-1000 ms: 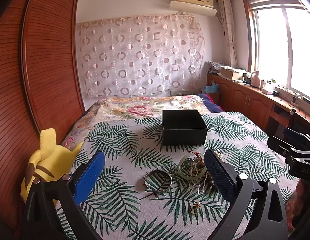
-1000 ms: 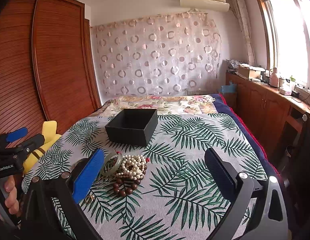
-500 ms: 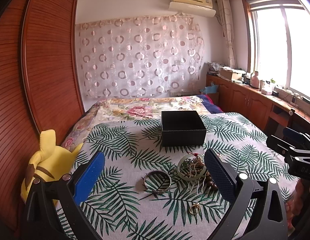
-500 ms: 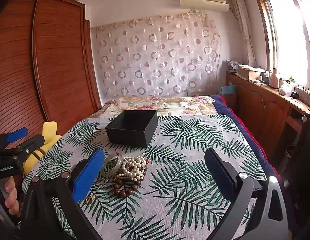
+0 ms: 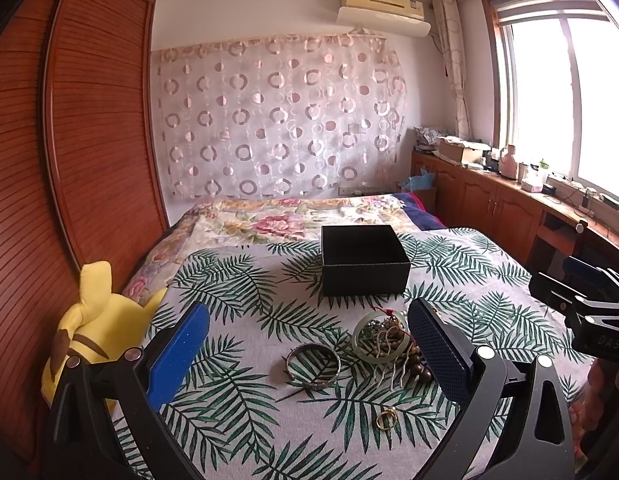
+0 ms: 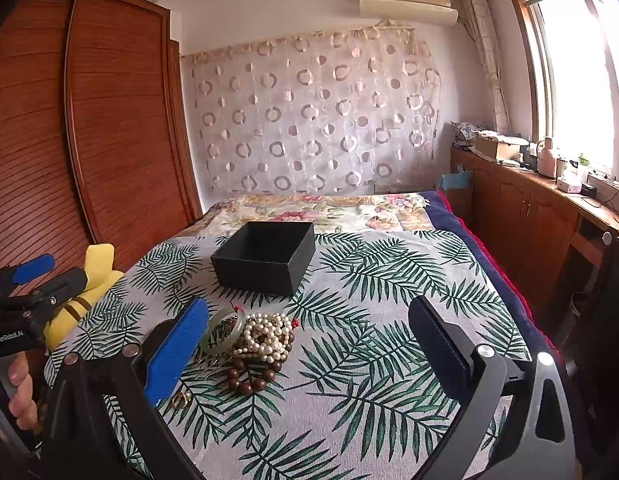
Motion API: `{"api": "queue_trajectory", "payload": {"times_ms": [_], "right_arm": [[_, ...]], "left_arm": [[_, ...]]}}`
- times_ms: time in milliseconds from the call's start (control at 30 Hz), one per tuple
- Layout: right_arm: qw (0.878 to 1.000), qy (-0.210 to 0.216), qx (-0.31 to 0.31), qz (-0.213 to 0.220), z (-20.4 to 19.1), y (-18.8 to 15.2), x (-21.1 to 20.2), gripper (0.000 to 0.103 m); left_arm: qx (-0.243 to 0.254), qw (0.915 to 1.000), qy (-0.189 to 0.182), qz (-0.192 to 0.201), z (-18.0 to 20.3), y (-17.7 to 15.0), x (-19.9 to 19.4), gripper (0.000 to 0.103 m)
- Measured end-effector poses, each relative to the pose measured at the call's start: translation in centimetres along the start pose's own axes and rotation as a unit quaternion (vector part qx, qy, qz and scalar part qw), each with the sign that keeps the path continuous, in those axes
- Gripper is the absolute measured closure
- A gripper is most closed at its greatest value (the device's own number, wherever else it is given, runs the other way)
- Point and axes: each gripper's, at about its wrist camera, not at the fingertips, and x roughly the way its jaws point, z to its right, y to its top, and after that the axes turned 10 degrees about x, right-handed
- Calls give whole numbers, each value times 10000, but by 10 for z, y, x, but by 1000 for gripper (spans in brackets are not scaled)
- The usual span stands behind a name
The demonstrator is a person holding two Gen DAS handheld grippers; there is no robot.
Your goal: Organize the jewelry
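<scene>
An open black box [image 5: 364,260] stands on the leaf-print bedspread; it also shows in the right wrist view [image 6: 265,256]. In front of it lies a jewelry pile: a pale green bangle [image 5: 380,338], a metal bangle [image 5: 313,366], a gold ring [image 5: 386,419], dark wooden beads [image 6: 247,378] and a pearl strand [image 6: 265,336]. My left gripper [image 5: 309,352] is open and empty, above the pile's near side. My right gripper [image 6: 309,348] is open and empty, with the pile by its left finger.
A yellow plush toy [image 5: 89,332] lies at the bed's left edge beside the wooden wardrobe [image 5: 69,160]. A wooden cabinet [image 6: 541,216] with clutter runs along the right wall under the window. A floral blanket [image 5: 289,220] covers the far end of the bed.
Both views have shifted only slightly; the jewelry and the box sit a touch lower and nearer in frame. Both grippers stay open.
</scene>
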Motion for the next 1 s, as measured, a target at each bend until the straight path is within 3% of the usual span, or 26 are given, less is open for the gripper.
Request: {"api": "queue_trajectory", "payload": {"times_ms": [633,1000], "right_arm": [[10000,19,-11,8,-1,2,-3,2],[9992,252,-252,-186,-3,-13,9,2]], "left_arm": [[-35,10000,-10,-41,-4,-5,3,7],[-40,9977,-314,-603,-13,-38,39,7]]}}
